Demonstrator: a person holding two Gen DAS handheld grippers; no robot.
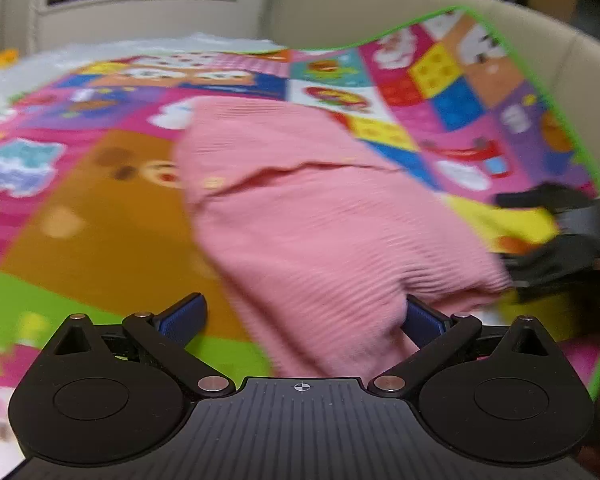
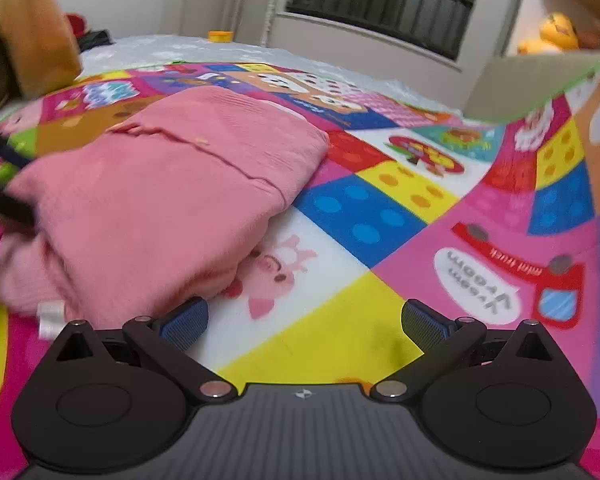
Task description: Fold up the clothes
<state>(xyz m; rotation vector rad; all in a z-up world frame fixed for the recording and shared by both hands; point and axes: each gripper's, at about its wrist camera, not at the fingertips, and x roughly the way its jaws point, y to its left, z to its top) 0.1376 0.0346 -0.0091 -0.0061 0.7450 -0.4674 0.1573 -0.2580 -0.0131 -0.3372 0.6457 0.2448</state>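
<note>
A bright patchwork play mat covers the floor, its far edge curled up, with a folded pink ribbed sweater lying directly on it.

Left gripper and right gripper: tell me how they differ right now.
The left gripper has the pink sweater lying between its open fingers; the right gripper has only bare play mat between its fingers. The left one points along the sweater, while the right one sits beside the sweater's edge, the garment off to its left. Both are open wide, both have blue pads, and neither is clamped on cloth.
</note>
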